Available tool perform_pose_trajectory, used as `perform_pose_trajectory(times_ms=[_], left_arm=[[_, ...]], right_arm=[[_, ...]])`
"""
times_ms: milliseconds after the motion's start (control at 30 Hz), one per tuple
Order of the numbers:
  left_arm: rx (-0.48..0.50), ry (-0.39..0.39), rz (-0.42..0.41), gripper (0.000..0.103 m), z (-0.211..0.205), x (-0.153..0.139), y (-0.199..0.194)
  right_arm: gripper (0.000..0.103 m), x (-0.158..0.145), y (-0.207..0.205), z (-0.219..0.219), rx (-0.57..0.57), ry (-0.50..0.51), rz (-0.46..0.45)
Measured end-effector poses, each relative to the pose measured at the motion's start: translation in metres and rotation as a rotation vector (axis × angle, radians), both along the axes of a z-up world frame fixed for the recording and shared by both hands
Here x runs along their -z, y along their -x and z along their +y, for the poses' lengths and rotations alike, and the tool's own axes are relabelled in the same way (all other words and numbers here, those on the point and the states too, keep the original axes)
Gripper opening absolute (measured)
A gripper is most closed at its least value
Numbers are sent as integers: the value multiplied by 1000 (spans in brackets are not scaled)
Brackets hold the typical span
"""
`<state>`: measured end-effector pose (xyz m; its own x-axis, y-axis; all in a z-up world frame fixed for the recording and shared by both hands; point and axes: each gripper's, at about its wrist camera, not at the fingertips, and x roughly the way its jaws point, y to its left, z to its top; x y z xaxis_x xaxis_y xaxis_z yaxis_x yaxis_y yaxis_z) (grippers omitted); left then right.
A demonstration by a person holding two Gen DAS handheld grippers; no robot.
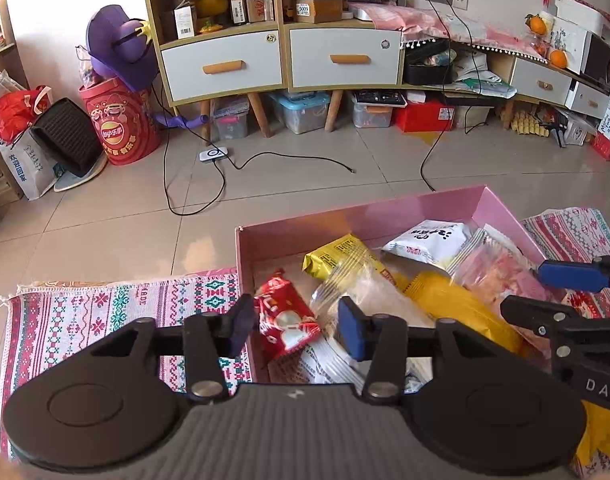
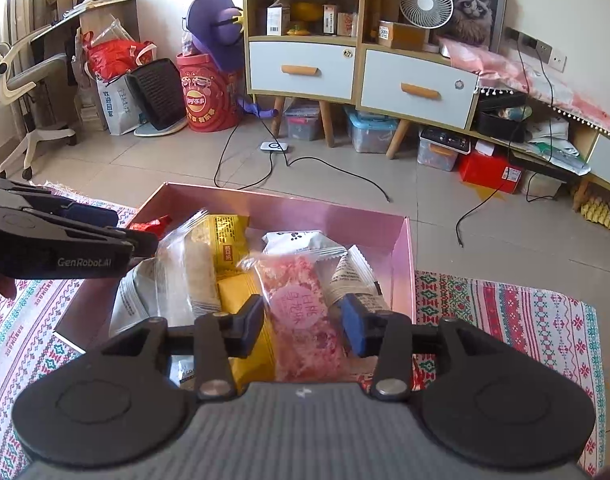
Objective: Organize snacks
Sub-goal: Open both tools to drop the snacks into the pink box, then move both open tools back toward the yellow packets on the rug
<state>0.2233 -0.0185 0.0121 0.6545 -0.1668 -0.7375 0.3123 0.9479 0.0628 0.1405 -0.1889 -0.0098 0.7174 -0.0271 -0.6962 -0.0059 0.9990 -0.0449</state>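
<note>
1. Snacks fill a pink box (image 1: 385,216) on a patterned cloth (image 1: 105,320) over a tiled floor (image 1: 305,168); this is our left wrist view. The box's near-left corner sits just beyond our left gripper (image 1: 297,326), and the floor lies bare as far as the cabinets, crossed by loose black cables (image 1: 193,200).
2. In this view the box's near wall is hidden under our tool, and the right gripper (image 1: 545,284) is cut off at the right edge.
3. Our left gripper stands partly open. A red packet (image 1: 285,320) lies in the gap between the pads; the left pad looks close to it, yet we cannot tell whether it touches. A clear packet (image 1: 345,276) lies behind the right pad.
4. Right wrist view: the same pink box (image 2: 289,208) shows its far wall and right wall, with patterned cloth (image 2: 505,320) free beside it on the right.
5. Here the left gripper (image 2: 121,226) enters from the left edge over the box's left side; its jaw gap cannot be made out, and part of a hand (image 2: 1,292) shows beneath it.
6. Our right gripper (image 2: 303,326) is narrowly open, straddling a pink packet (image 2: 301,312). Whether the pads press it is unclear. A yellow packet (image 2: 245,296) lies at the left pad, a white wrapped bar (image 2: 353,280) at the right.
</note>
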Motion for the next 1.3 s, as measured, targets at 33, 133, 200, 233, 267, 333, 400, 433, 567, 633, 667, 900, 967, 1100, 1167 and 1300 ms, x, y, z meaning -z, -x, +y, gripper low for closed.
perform_pose_trajectory(times_ms=[33, 133, 200, 233, 267, 333, 400, 433, 567, 633, 667, 900, 967, 1100, 1167, 1300], left_arm=[[2, -2, -2, 59, 0, -1, 0], [12, -7, -3, 67, -1, -3, 3], [13, -8, -2, 68, -1, -4, 5], [12, -5, -1, 70, 0, -5, 6], [11, 0, 2, 70, 0, -5, 7], [12, 8, 4, 71, 2, -6, 10], [17, 11, 2, 73, 2, -8, 15], [17, 13, 0, 74, 3, -9, 17], [27, 13, -1, 79, 4, -12, 29], [32, 8, -10, 83, 4, -15, 36], [33, 9, -11, 83, 5, -15, 39], [57, 19, -5, 89, 9, -19, 59], [67, 26, 4, 93, 10, -19, 67], [86, 20, 10, 98, 12, -17, 80], [93, 18, 15, 101, 13, -15, 87], [105, 28, 43, 103, 18, -10, 99]], right_arm=[[43, -1, 0, 0, -1, 1, 0], [50, -4, 3, -1, -1, 5, -5], [53, -6, 5, -2, 0, 5, -6], [55, -7, 6, -2, 0, 4, -6], [59, -8, 7, -2, -1, 3, -5], [62, -10, 10, -1, -8, 8, -9], [62, -13, 14, 1, -15, 13, -11], [62, -14, 16, 2, -20, 15, -10], [64, -19, 24, 5, -28, 23, -11], [66, -21, 28, 6, -36, 24, -9], [67, -22, 31, 7, -40, 27, -10], [73, -26, 53, 15, -71, 43, -7], [74, -27, 59, 17, -79, 50, -3], [79, -29, 73, 21, -107, 61, -5], [84, -30, 81, 23, -117, 65, -8], [88, -30, 94, 25, -139, 62, -6]])
